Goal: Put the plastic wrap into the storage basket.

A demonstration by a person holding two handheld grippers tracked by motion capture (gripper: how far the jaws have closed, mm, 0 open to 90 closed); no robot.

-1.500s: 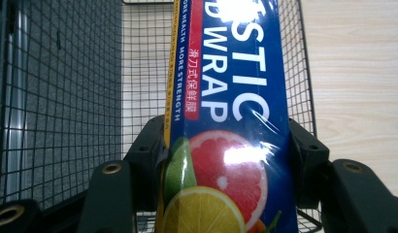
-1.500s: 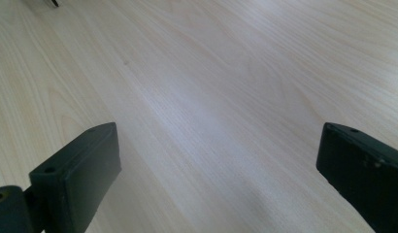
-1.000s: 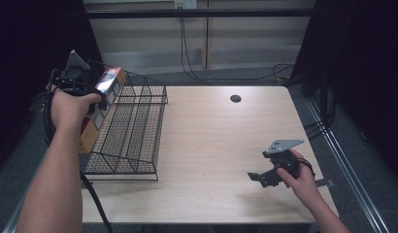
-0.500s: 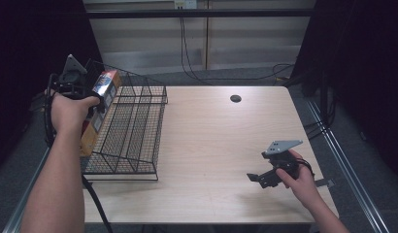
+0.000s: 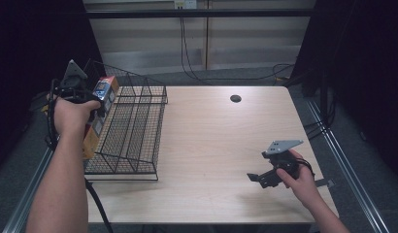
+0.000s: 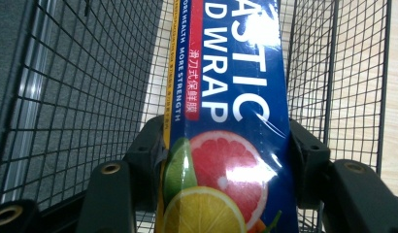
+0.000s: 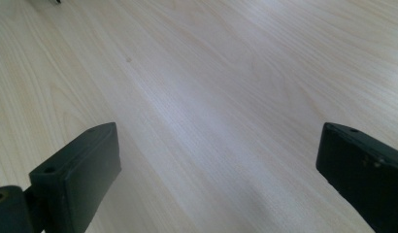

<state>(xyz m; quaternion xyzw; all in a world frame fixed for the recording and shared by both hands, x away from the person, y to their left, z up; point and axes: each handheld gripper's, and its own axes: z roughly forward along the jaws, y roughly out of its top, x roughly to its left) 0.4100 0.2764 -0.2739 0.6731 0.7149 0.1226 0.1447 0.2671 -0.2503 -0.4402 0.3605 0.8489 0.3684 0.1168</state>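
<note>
left gripper (image 6: 226, 160) clamps glossy plastic wrap box (image 6: 226, 97) | black wire basket (image 5: 134, 126)

This looks like a lab or recording studio rather than a home. A bare light-wood table (image 5: 211, 145) with a cable hole (image 5: 235, 98) near its far edge stands between black curtains (image 5: 367, 73), metal rails (image 5: 350, 170) run along its sides, and loose cables (image 5: 187, 53) trail across the grey floor beyond.
</note>
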